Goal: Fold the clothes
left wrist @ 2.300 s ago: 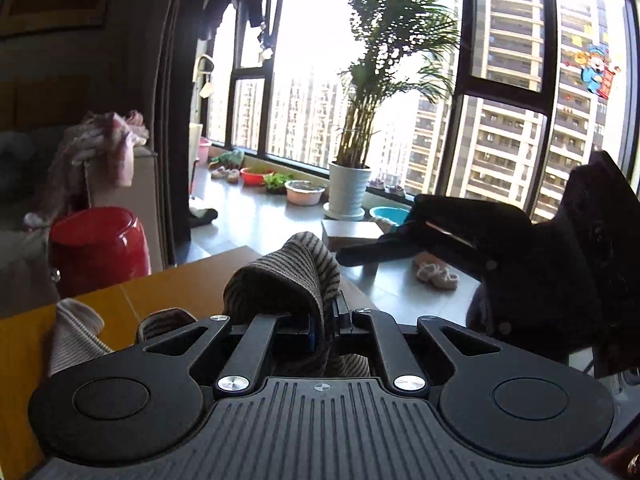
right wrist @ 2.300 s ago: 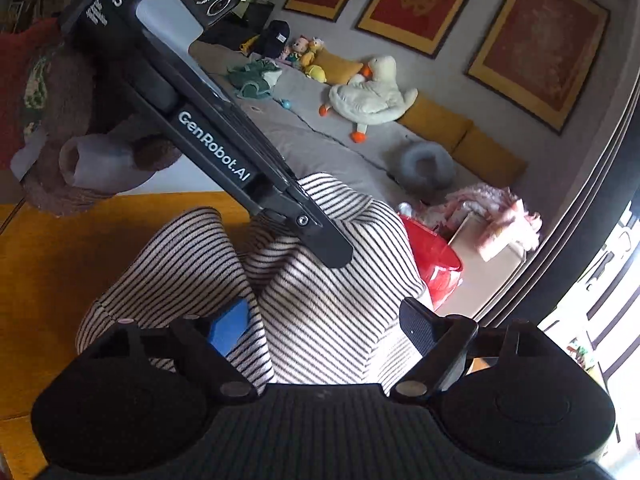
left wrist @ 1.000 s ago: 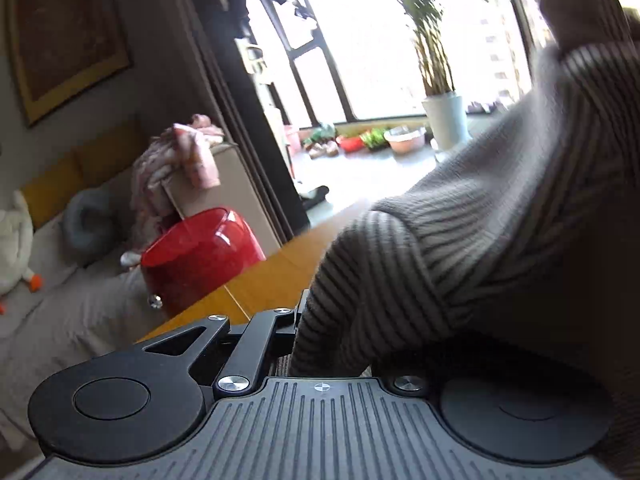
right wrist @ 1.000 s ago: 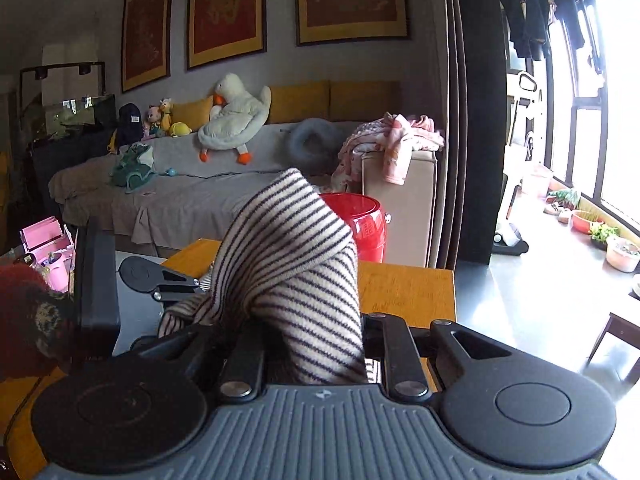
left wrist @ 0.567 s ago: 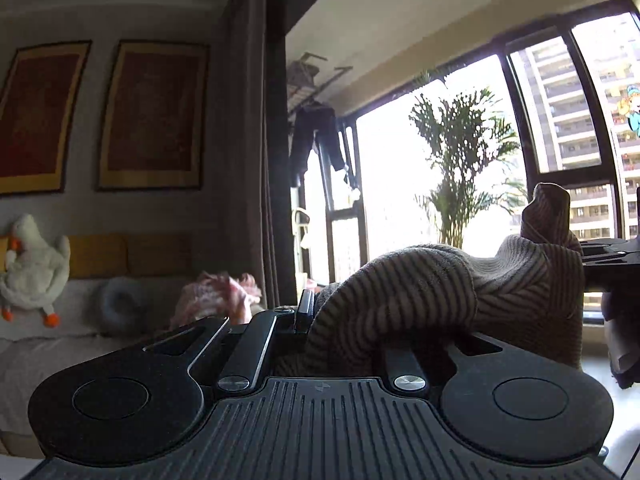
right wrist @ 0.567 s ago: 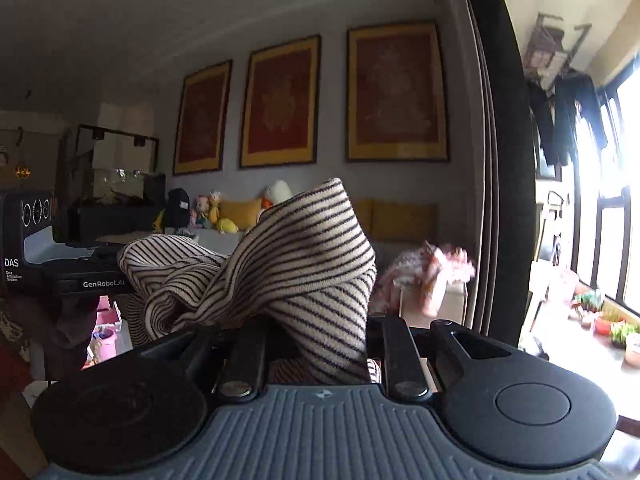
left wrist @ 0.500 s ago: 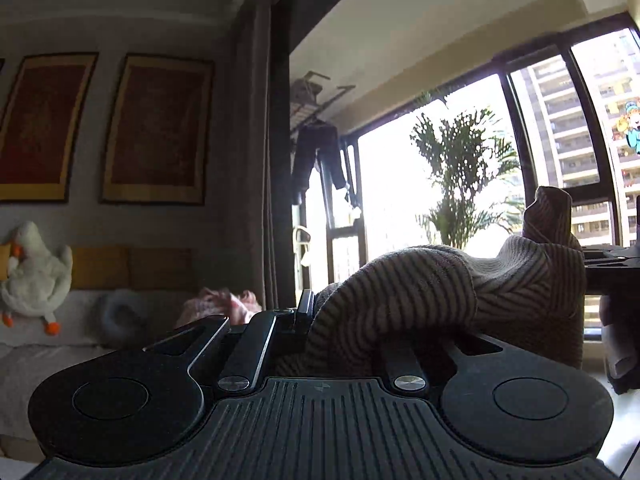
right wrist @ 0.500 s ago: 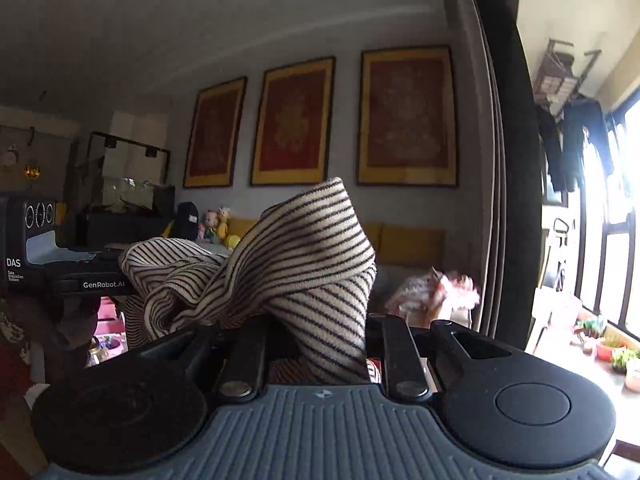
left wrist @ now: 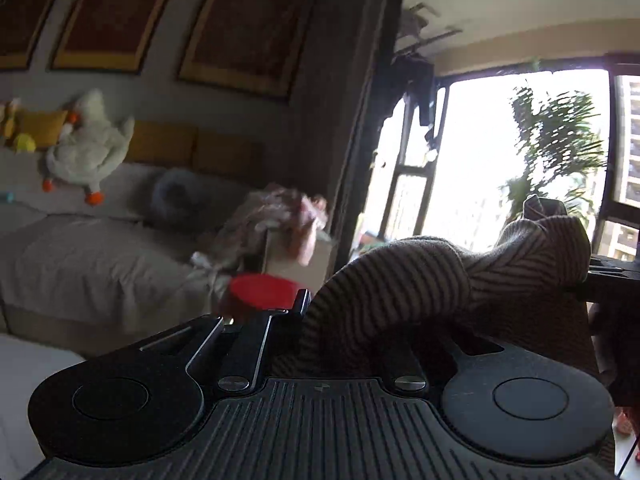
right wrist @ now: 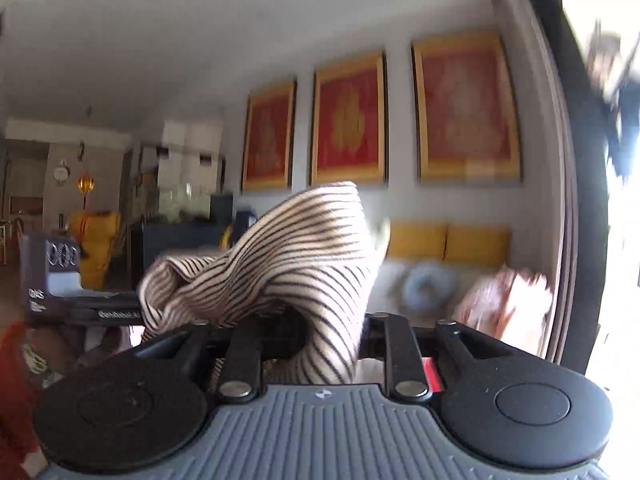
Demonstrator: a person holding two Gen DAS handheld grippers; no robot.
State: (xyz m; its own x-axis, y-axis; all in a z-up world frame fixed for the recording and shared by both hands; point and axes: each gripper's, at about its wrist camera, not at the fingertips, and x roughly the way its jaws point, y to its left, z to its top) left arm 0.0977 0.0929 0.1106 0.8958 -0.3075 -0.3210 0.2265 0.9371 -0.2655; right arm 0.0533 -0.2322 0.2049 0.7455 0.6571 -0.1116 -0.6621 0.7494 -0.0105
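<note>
A beige knit garment with dark stripes [left wrist: 420, 280] hangs in the air, stretched between my two grippers. In the left wrist view my left gripper [left wrist: 352, 312] has the cloth bunched between its jaws, which are opening; the cloth covers the right finger. The right gripper [left wrist: 612, 280] holds the far end at the right edge. In the right wrist view the garment [right wrist: 288, 256] arches up out of my right gripper [right wrist: 316, 324], whose jaws are also opening with the cloth still between them. The left gripper [right wrist: 80, 308] grips the other end at the left.
A red bin [left wrist: 260, 292] stands low behind the left gripper, with a pile of pink clothes [left wrist: 276, 220] on a box past it. A grey sofa [left wrist: 80, 256] carries a plush goose [left wrist: 88, 152]. A bright window with a palm [left wrist: 552, 152] is at the right. A person's red sleeve [right wrist: 12, 380] shows at the left.
Both grippers have lifted the garment off the wooden table, which has left view. The left wrist view has rolled and swung toward the sofa. The cloth sits looser in the right jaws.
</note>
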